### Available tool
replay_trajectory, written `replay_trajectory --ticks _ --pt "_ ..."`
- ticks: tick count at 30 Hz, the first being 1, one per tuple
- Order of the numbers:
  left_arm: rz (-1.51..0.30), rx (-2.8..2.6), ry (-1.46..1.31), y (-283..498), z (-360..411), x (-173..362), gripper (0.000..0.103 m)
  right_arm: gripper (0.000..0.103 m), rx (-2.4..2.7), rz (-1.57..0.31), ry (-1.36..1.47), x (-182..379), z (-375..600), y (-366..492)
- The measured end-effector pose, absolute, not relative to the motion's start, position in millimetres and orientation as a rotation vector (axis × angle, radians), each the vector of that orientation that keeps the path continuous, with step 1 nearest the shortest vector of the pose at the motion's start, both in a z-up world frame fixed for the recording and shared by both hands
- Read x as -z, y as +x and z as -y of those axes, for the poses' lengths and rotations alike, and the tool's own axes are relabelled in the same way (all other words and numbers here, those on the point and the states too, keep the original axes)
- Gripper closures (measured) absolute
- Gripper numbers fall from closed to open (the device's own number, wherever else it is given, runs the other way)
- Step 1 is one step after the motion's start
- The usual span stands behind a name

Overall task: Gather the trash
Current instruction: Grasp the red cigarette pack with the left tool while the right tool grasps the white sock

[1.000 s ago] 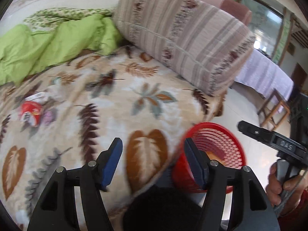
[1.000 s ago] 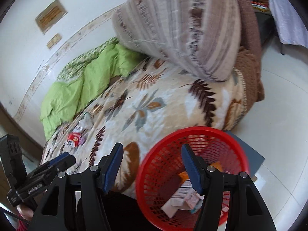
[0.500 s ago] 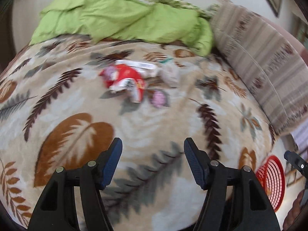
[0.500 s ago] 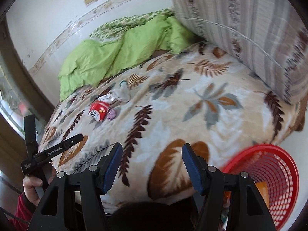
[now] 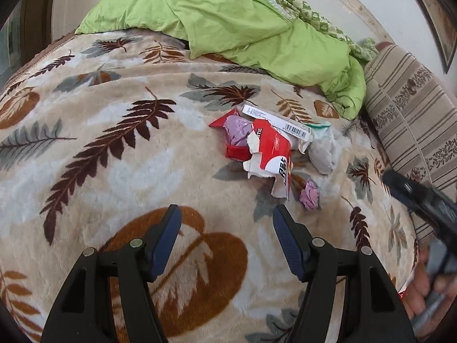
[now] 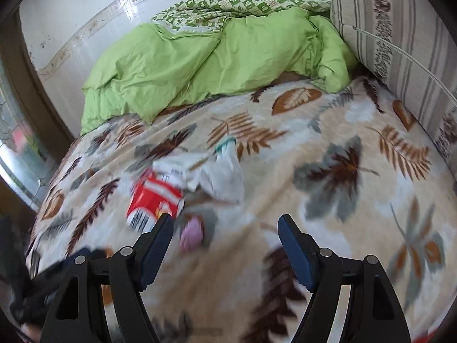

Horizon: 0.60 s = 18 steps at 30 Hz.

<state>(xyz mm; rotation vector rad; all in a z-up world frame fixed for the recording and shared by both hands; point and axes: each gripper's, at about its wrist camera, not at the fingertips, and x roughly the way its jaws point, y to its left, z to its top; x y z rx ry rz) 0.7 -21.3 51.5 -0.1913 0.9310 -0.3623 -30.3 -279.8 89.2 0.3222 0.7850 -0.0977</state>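
Observation:
A pile of trash lies on the leaf-patterned blanket [image 5: 120, 171]: a torn red and white carton [image 5: 271, 154], a white box with a barcode [image 5: 282, 124], a crumpled white wad [image 5: 324, 150] and a small purple wad [image 5: 310, 195]. My left gripper [image 5: 225, 225] is open and empty, just short of the pile. My right gripper [image 6: 224, 233] has its jaws opening, with nothing pressed between them; the purple wad [image 6: 191, 233] lies just inside its left finger, with the red carton [image 6: 152, 200] beyond. In the left wrist view the right gripper's black body and the hand holding it show at the right edge.
A green quilt [image 5: 228, 20] is bunched at the far side of the bed. A striped pillow [image 5: 411, 108] stands at the right. A white wall [image 6: 85, 8] runs behind the bed.
Both grippers swung away from the red basket to face the trash pile, which is now close ahead. The basket has left both views. The right jaws stand wider.

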Motion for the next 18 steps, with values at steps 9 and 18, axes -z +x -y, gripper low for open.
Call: replay_trajectory --ticks 9,18 --pt "-0.950 0.395 -0.270 34.3 29.9 -44.8 0.033 0.032 0.153 -0.841 0.416 -40.4 288.7 56.3" --pt "-0.981 0.392 -0.232 59.2 69.8 -34.1 0.024 0.067 0.142 -0.838 0.498 -33.0 295.5 41.2"
